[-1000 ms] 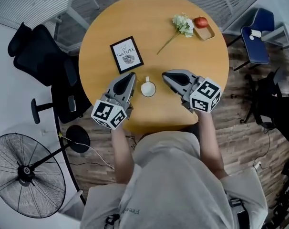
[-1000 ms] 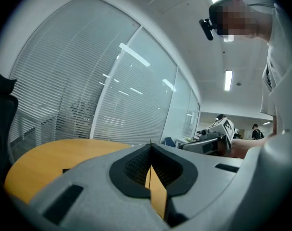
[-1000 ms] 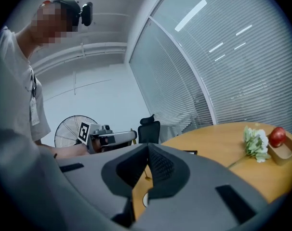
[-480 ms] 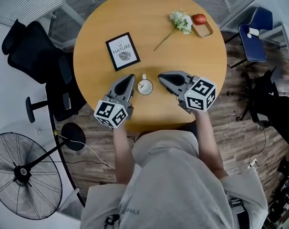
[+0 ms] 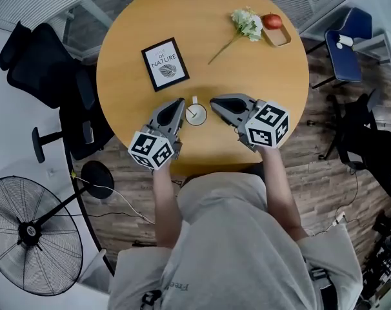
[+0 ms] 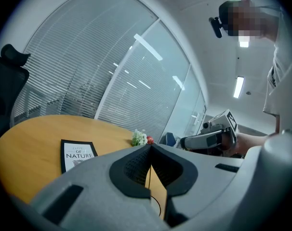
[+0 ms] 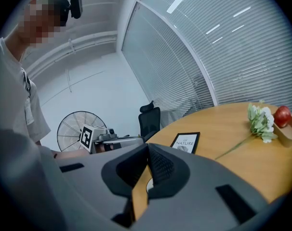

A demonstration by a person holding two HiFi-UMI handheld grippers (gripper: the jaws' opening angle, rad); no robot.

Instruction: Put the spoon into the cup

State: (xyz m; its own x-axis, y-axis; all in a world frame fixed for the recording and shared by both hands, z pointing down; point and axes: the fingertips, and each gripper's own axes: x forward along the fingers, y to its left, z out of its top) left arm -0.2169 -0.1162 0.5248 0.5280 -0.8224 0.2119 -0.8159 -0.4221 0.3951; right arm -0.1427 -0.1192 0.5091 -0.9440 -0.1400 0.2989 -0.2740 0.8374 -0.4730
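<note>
A small white cup (image 5: 196, 115) stands on the round wooden table (image 5: 260, 76), near its front edge. A thin dark line lies across the cup's opening; it may be the spoon's handle, but I cannot tell for sure. My left gripper (image 5: 180, 101) hovers just left of the cup, shut with nothing held. My right gripper (image 5: 213, 101) hovers just right of it, its tips also together and empty. In the left gripper view the pads of my left gripper (image 6: 150, 146) meet at the tip. The right gripper view shows my right gripper (image 7: 147, 147) the same way.
A framed "NATURE" print (image 5: 165, 64) lies behind the cup at left. At the far right lie a white flower (image 5: 246, 24) and a red apple (image 5: 271, 21) in a small tray. A black chair (image 5: 40, 63), a blue chair (image 5: 345, 50) and a floor fan (image 5: 34, 228) surround the table.
Both grippers have sunk a little toward the table on either side of the cup. Their jaws stay together.
</note>
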